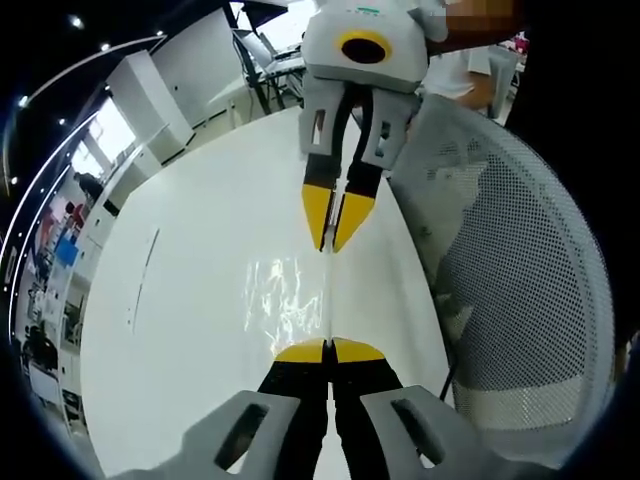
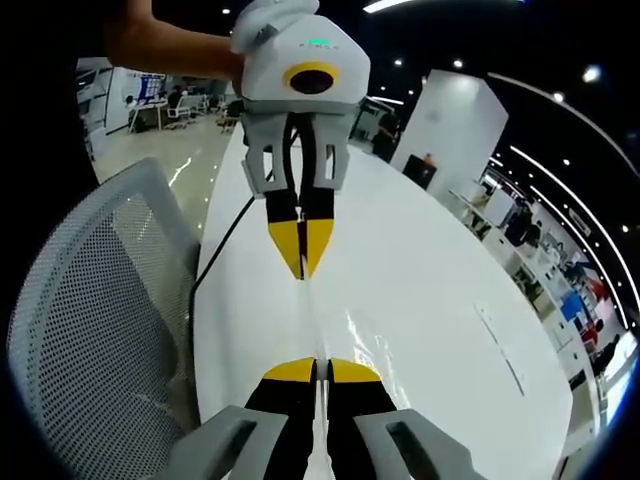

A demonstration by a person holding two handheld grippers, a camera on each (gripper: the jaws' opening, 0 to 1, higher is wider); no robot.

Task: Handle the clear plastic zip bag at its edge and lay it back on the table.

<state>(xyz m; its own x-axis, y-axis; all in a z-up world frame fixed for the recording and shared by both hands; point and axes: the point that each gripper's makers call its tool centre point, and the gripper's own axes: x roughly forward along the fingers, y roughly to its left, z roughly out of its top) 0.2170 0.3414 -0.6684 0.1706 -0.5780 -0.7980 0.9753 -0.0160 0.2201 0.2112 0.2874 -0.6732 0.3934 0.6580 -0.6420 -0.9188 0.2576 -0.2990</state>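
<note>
The clear plastic zip bag (image 1: 285, 300) is held by one edge between both grippers, stretched in a thin line from one to the other. In the left gripper view the left gripper (image 1: 328, 347) sits at the bottom centre with its yellow-tipped jaws closed on the near end of that edge, while the right gripper (image 1: 337, 245) comes down from the top centre, jaws pinched on the far end. The right gripper view mirrors this: the right gripper (image 2: 320, 365) at the bottom centre, the left gripper (image 2: 303, 272) above it, the bag's edge (image 2: 308, 320) running between them.

The bag's body spreads to the left of the edge in the left gripper view as a glinting, wrinkled sheet low over the white worktop (image 1: 180, 330); I cannot tell whether it touches the surface. So the edge grasp looks done, and what seems left is lowering the bag flat and letting go with both jaws.

The worktop is a long, glossy white oval that mirrors the ceiling lights. A grey mesh chair (image 1: 520, 260) stands against its side, on the right of the left gripper view and the lower left of the right gripper view. Beyond lies a bright open office with white walls and distant desks
</note>
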